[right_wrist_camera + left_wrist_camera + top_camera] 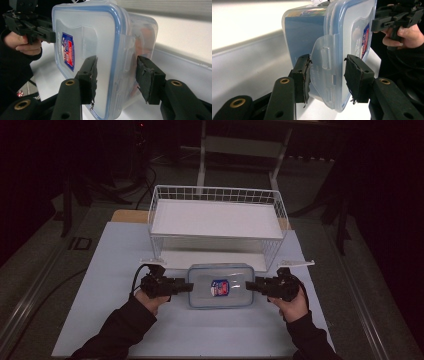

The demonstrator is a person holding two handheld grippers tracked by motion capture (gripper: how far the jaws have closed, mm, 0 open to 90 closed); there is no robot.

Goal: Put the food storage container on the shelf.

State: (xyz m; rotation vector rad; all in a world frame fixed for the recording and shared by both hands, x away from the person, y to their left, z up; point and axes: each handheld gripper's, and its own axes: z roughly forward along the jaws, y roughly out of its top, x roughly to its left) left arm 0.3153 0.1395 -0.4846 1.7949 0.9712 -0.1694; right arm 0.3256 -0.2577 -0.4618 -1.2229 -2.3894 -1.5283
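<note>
High view: dim, dark beyond the table edges; clear plastic container [220, 286] with blue-rimmed lid and small red-blue label lies flat on the pale table sheet [100, 310], just in front of the white wire basket [216, 215]. Left gripper [189, 286] sits at the container's left end, right gripper [247, 285] at its right end; jaw contact too small to read here. Left gripper view: container's end flap sits between the two black jaws, frayed foam pads; left pad touches the flap, right pad stands just off the lid rim, so a real clamp can't be confirmed. Right gripper view: jaws apart, straddling the container's other end, gaps visible on both sides; contents blurry, reddish smear inside.
</note>
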